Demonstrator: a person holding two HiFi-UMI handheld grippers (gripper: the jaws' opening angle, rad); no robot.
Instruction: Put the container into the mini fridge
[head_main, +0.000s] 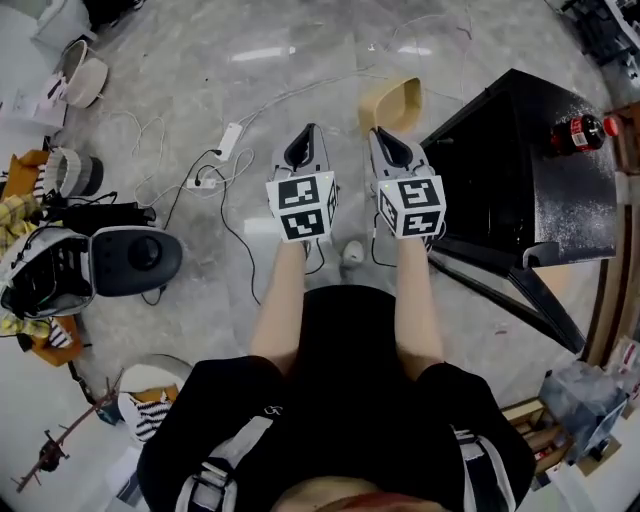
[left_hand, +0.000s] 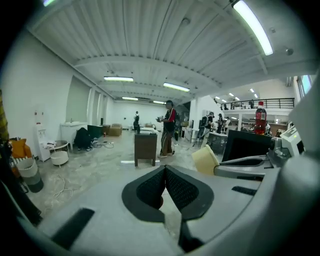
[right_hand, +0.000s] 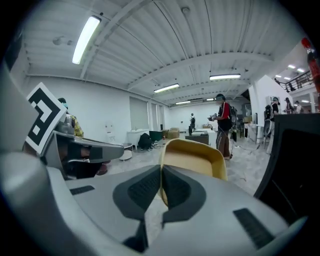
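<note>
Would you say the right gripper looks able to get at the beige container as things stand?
Probably yes: the beige container lies on the floor just ahead of the right gripper, nothing between them, though its jaws are together.

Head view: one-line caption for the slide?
Left gripper and right gripper, jaws shut, over the floor; tan container ahead of the right one, bottle atop the black mini fridge.

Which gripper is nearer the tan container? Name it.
The right gripper: the tan container lies on the floor just past its shut tips and fills its view. The left gripper sits farther off to the side.
</note>
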